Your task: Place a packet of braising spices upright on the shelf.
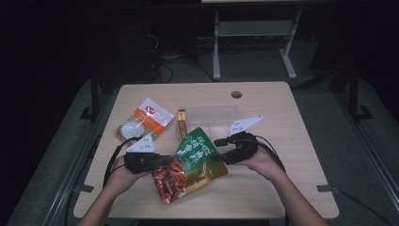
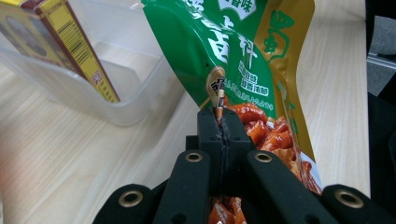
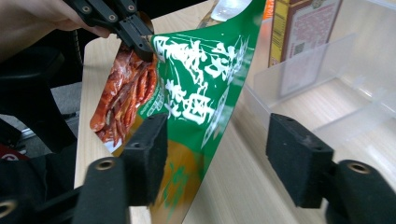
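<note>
A green snack bag [image 1: 193, 162] with a red food picture hangs tilted just above the table [image 1: 282, 141]. My left gripper [image 1: 169, 160] is shut on the bag's left edge; in the left gripper view the jaws [image 2: 219, 123] pinch the thin seam of the bag [image 2: 224, 42]. My right gripper [image 1: 217, 149] stands open at the bag's right side. In the right gripper view the bag [image 3: 196, 79] lies against the left pad while the right pad stays well apart, and the gripper [image 3: 224, 156] does not press on it. The left gripper [image 3: 140, 44] shows at the bag's far corner.
A clear plastic container [image 1: 211, 115] stands just behind the bag, with a yellow box [image 1: 181, 123] upright at its left end. An orange and white packet [image 1: 150, 117] lies at the back left. A cable hole [image 1: 236, 94] sits near the far edge.
</note>
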Demonstrator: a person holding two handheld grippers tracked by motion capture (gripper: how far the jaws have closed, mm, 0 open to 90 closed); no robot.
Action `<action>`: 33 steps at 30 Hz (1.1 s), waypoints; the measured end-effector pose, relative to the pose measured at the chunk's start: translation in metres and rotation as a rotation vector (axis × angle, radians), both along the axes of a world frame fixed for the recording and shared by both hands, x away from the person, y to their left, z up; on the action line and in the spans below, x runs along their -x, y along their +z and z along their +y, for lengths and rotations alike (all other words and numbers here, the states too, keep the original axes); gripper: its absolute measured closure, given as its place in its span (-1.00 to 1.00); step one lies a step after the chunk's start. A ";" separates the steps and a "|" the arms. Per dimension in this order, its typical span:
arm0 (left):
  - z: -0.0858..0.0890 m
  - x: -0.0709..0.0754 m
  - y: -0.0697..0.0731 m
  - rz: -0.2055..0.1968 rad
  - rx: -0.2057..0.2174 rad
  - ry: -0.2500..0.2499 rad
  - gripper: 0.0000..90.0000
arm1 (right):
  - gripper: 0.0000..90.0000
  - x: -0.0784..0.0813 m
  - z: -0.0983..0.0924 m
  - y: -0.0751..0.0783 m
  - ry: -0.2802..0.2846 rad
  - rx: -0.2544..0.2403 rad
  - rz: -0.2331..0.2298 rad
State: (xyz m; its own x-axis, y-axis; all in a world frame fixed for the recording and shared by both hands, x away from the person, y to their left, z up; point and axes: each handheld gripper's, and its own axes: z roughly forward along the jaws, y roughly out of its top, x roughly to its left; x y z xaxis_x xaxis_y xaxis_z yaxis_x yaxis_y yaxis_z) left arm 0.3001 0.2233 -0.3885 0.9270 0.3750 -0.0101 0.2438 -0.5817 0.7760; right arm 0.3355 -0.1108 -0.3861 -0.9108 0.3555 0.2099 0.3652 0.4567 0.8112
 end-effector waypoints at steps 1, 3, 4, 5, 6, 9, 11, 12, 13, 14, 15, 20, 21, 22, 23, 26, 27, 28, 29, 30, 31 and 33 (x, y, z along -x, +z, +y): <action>-0.001 0.001 0.001 -0.001 0.007 -0.002 0.99 | -0.03 -0.001 0.002 0.000 0.009 0.002 0.006; -0.001 0.001 0.001 -0.005 0.008 -0.007 0.98 | 0.10 -0.003 0.008 -0.002 0.022 0.016 -0.001; -0.002 0.002 0.002 -0.007 0.014 -0.012 0.98 | 0.21 -0.004 0.010 -0.002 0.031 0.015 0.002; -0.002 0.002 0.002 -0.007 0.014 -0.012 0.98 | 0.21 -0.004 0.010 -0.002 0.031 0.015 0.002; -0.002 0.002 0.002 -0.005 0.019 -0.013 0.98 | 0.29 -0.005 0.011 -0.003 0.041 0.019 0.004; -0.001 0.004 0.002 -0.006 0.029 -0.023 0.98 | 0.60 -0.005 0.011 -0.005 0.062 0.020 0.007; -0.001 0.004 0.001 -0.006 0.032 -0.029 0.98 | 0.73 -0.006 0.010 -0.007 0.073 0.007 0.010; -0.002 0.004 0.001 -0.006 0.033 -0.031 0.98 | 0.78 -0.006 0.009 -0.008 0.080 0.000 0.018; -0.002 0.005 0.001 -0.007 0.031 -0.033 0.98 | 0.78 -0.006 0.009 -0.008 0.080 0.000 0.018; -0.002 0.005 0.001 -0.005 0.029 -0.035 0.98 | 0.79 -0.006 0.009 -0.008 0.082 0.003 0.017; -0.003 0.005 0.000 -0.006 0.029 -0.035 0.98 | 0.82 -0.006 0.009 -0.009 0.082 0.005 0.016; -0.004 0.005 0.000 -0.002 0.037 -0.045 0.98 | 0.99 -0.005 0.009 -0.009 0.107 0.022 -0.002; -0.004 0.005 0.000 -0.002 0.037 -0.045 0.98 | 0.99 -0.005 0.009 -0.009 0.107 0.022 -0.002; -0.004 0.005 -0.001 -0.003 0.040 -0.046 0.98 | 0.99 -0.005 0.008 -0.009 0.111 0.020 -0.005; -0.004 0.005 -0.001 0.000 0.044 -0.048 0.98 | 1.00 -0.005 0.007 -0.009 0.117 0.014 -0.003; -0.003 0.003 -0.004 0.002 0.046 -0.054 0.97 | 1.00 -0.005 0.005 -0.008 0.128 0.010 0.001; -0.003 0.003 -0.005 0.005 0.048 -0.054 0.97 | 1.00 -0.005 0.005 -0.008 0.128 0.010 0.001; -0.003 0.003 -0.006 0.005 0.049 -0.055 0.97 | 1.00 -0.004 0.005 -0.007 0.132 0.012 -0.002; -0.003 0.004 -0.006 0.008 0.050 -0.056 0.96 | 1.00 -0.004 0.005 -0.007 0.134 0.010 -0.006; -0.003 0.004 -0.006 0.008 0.049 -0.058 0.95 | 1.00 -0.003 0.004 -0.006 0.131 0.009 -0.014; -0.004 0.004 -0.007 0.011 0.049 -0.060 0.92 | 1.00 -0.004 0.003 -0.005 0.133 0.011 -0.022; -0.004 0.004 -0.008 0.014 0.053 -0.059 0.86 | 1.00 -0.003 0.003 -0.004 0.130 0.000 -0.012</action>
